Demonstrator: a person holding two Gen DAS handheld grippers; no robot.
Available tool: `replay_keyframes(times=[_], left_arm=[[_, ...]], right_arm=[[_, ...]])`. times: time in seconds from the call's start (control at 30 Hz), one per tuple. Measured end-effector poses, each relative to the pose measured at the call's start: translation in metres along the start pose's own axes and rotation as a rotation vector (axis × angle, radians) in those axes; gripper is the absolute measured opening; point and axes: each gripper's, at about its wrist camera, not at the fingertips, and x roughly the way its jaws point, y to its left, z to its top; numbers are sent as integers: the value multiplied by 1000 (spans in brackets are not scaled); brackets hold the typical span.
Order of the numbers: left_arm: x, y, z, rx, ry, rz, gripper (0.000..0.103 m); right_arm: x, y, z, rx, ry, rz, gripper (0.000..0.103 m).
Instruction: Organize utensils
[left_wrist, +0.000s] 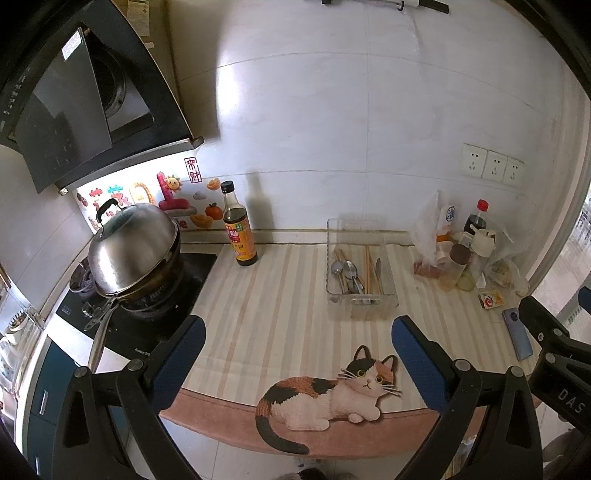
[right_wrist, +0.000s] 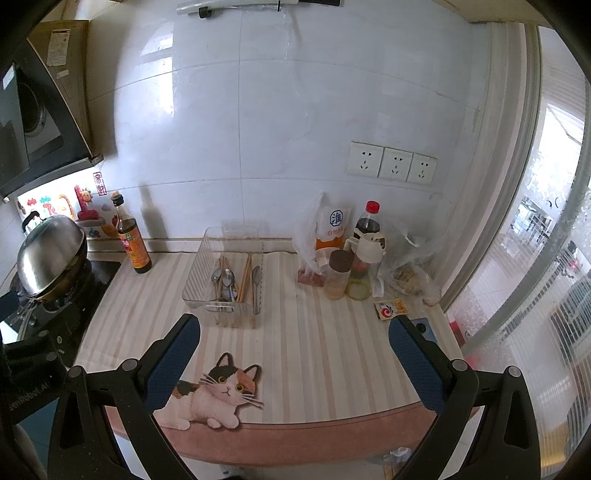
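We see the clear bin (right_wrist: 223, 284) of spoons and chopsticks lying lengthwise ahead, nearer our right gripper (right_wrist: 293, 365); both it and the left gripper (left_wrist: 297, 354) are spread and empty.

Clear ribbed plastic utensil bin (right_wrist: 225, 291), shiny metal spoons (right_wrist: 222, 277), matt wooden chopsticks (right_wrist: 244, 277), polished steel wok lid (left_wrist: 133, 249), dark glass vinegar bottle (left_wrist: 238, 230) with paper label, woven striped mat (right_wrist: 314, 350), glossy white wall tiles (right_wrist: 295, 110), crinkled plastic bags (right_wrist: 402, 266)
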Motion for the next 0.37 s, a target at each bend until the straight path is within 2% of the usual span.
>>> replay_keyframes(times=[0.37], left_arm=[[2, 5, -4, -12, 16, -12, 103]], right_arm=[[1, -2, -2, -8, 5, 7, 103]])
